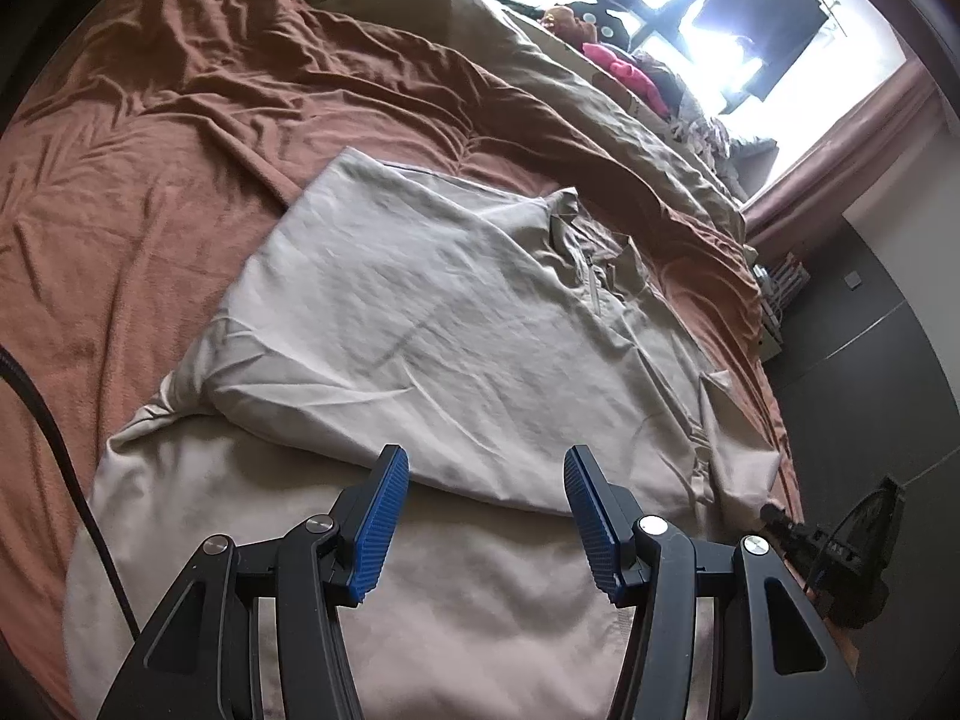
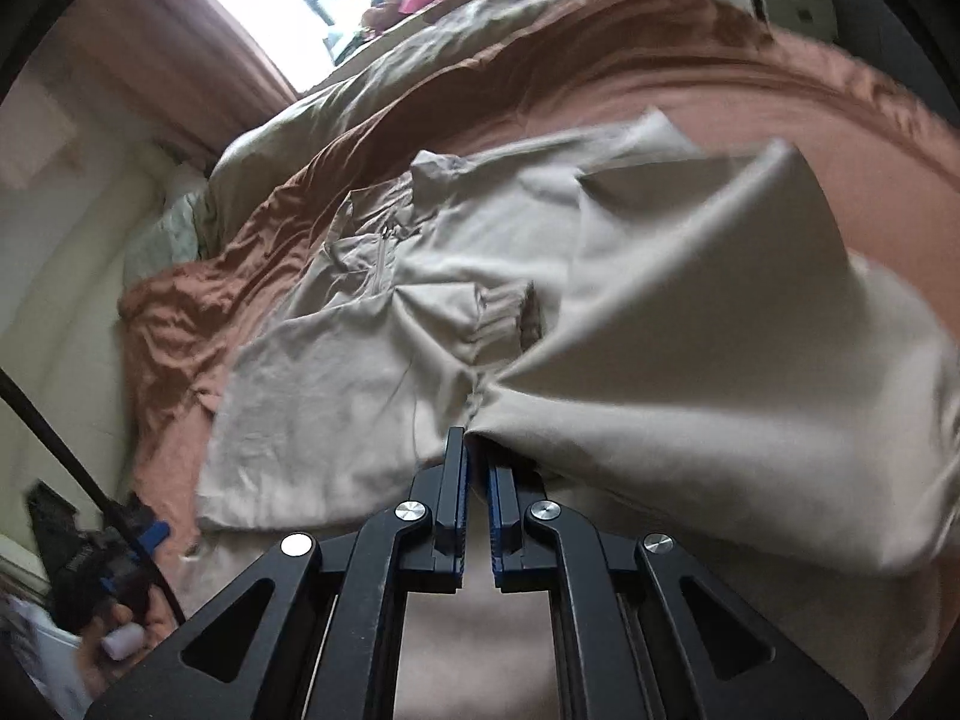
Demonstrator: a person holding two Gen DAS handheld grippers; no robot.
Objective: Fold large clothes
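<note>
A big beige top [image 1: 432, 324] lies spread on the bed [image 1: 120, 180], over a brown sheet. The right gripper [image 2: 477, 456] has its jaws clenched on a fold of the top, lifting that part up. The left gripper [image 1: 486, 468] hangs just above the top, jaws released, holding nothing.

Rumpled rust-brown bedsheet [image 1: 150, 138], olive duvet [image 1: 540, 78], bright window [image 1: 720, 12], pink curtain [image 1: 840, 150], black cable [image 1: 54, 432]
</note>
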